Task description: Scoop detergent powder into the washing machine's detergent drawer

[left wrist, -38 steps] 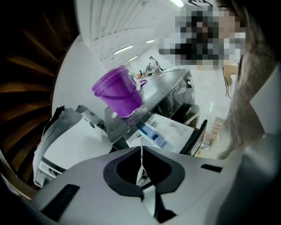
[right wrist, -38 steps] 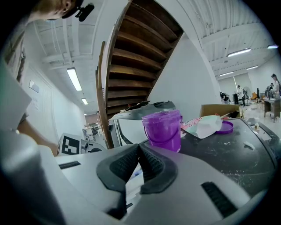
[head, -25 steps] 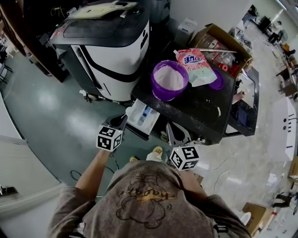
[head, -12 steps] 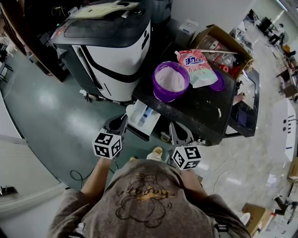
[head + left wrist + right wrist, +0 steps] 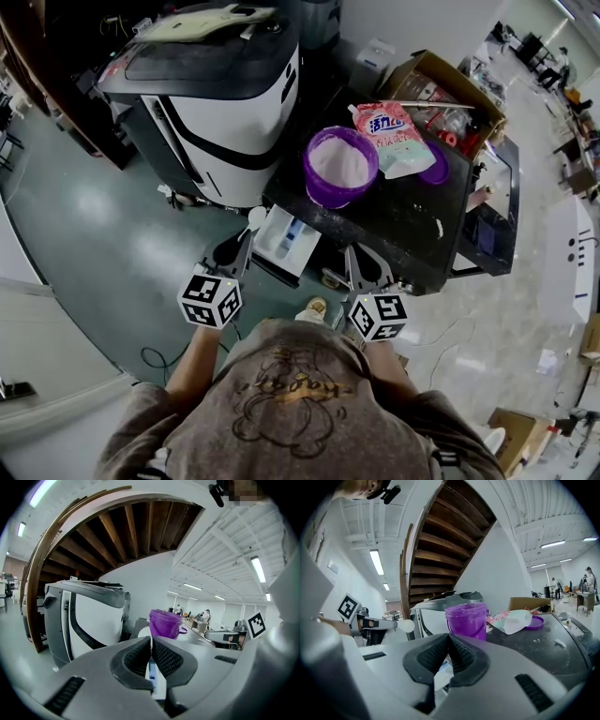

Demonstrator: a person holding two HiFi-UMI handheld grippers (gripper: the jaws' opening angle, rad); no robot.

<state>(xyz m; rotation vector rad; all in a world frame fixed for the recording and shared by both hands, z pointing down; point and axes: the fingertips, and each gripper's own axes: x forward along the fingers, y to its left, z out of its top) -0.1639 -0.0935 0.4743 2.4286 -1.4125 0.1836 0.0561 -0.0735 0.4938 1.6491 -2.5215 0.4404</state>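
Observation:
My left gripper (image 5: 246, 242) is shut on the thin handle of a white scoop (image 5: 256, 217), whose round bowl (image 5: 407, 625) sticks out past the fingertips. It hangs just left of the white detergent drawer (image 5: 281, 239), which juts out between the washing machine (image 5: 216, 94) and the black table (image 5: 394, 225). A purple tub (image 5: 341, 164) full of white powder stands on the table's near-left corner. My right gripper (image 5: 354, 253) is shut with nothing in it, in front of the table edge. In the left gripper view the scoop handle (image 5: 151, 641) shows between the closed jaws.
A pink and white detergent bag (image 5: 394, 136) and a purple lid (image 5: 437, 164) lie behind the tub. An open cardboard box (image 5: 441, 89) sits at the table's far side. Green floor lies to the left of the machine. A cable runs on the floor by the person's feet.
The left gripper has drawn back a little toward the person and to the left, still holding the scoop. The right gripper has hardly moved.

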